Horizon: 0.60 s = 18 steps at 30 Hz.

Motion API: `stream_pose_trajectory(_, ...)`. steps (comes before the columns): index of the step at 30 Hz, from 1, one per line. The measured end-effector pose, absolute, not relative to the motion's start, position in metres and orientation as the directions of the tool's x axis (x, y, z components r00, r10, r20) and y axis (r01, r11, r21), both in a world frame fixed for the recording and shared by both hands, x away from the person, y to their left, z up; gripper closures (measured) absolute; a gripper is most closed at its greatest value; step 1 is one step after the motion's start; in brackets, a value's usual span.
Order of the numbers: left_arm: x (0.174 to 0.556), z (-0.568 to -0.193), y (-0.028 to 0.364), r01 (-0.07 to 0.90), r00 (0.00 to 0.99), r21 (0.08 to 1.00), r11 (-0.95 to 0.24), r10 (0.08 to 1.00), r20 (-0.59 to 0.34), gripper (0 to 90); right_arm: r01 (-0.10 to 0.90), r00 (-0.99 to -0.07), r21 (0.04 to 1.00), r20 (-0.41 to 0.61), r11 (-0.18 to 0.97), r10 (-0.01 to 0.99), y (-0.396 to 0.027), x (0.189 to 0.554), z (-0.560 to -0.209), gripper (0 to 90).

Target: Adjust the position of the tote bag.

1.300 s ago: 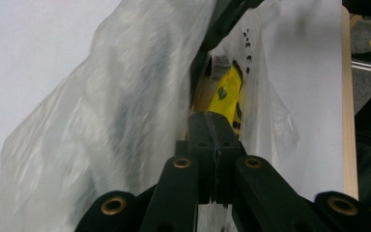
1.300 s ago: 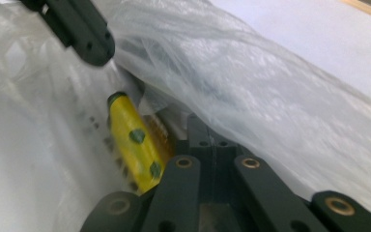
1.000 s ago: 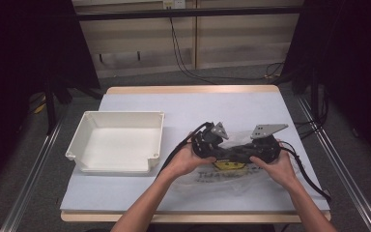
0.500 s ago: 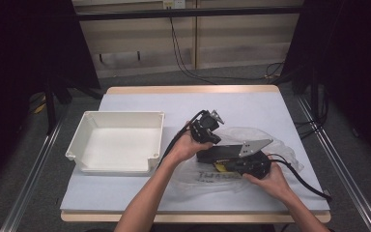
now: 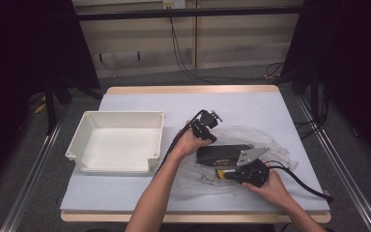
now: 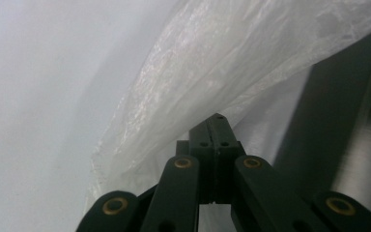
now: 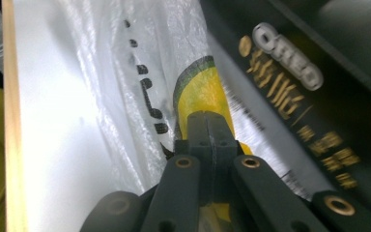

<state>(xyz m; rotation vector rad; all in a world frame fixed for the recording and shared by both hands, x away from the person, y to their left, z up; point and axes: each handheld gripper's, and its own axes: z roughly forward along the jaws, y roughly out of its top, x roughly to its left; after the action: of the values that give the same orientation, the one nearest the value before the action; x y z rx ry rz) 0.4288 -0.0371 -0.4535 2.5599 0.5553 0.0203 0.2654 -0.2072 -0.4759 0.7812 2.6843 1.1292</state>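
Both the left gripper [image 6: 216,121] and right gripper [image 7: 207,118] clamp folds of the clear plastic bag [image 5: 251,137] around the black box [image 5: 220,153].

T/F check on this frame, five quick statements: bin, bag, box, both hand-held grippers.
1. The white bin is empty. True.
2. The black box sits inside the bin. False: it lies in the clear plastic bag, right of the bin.
3. The left hand-held gripper is shut on the bag. True.
4. The right hand-held gripper is wide open. False: shut on the bag.
5. The bag lies on the floor. False: on the table.
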Motion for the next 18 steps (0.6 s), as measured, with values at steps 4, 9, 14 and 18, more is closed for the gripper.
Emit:
stream_pose_trajectory(4,0.431,-0.461,-0.039,0.395,0.909,0.482,-0.782,0.408,-0.083,90.0,0.399,-0.87,0.697,0.083,0.596,0.486,-0.207,0.256,-0.479,90.0)
stream_pose_trajectory(9,0.438,-0.463,-0.044,0.401,0.904,0.5,-0.768,0.42,-0.08,90.0,0.398,-0.873,0.695,0.086,0.599,0.481,-0.208,0.252,-0.479,90.0)
stream_pose_trajectory(14,0.44,-0.464,-0.043,0.415,0.895,0.514,-0.75,0.439,-0.082,90.0,0.385,-0.88,0.695,0.078,0.608,0.468,-0.207,0.248,-0.478,90.0)
stream_pose_trajectory(18,0.438,-0.462,-0.043,0.402,0.901,0.509,-0.761,0.427,-0.073,90.0,0.397,-0.867,0.707,0.079,0.585,0.493,-0.209,0.249,-0.476,90.0)
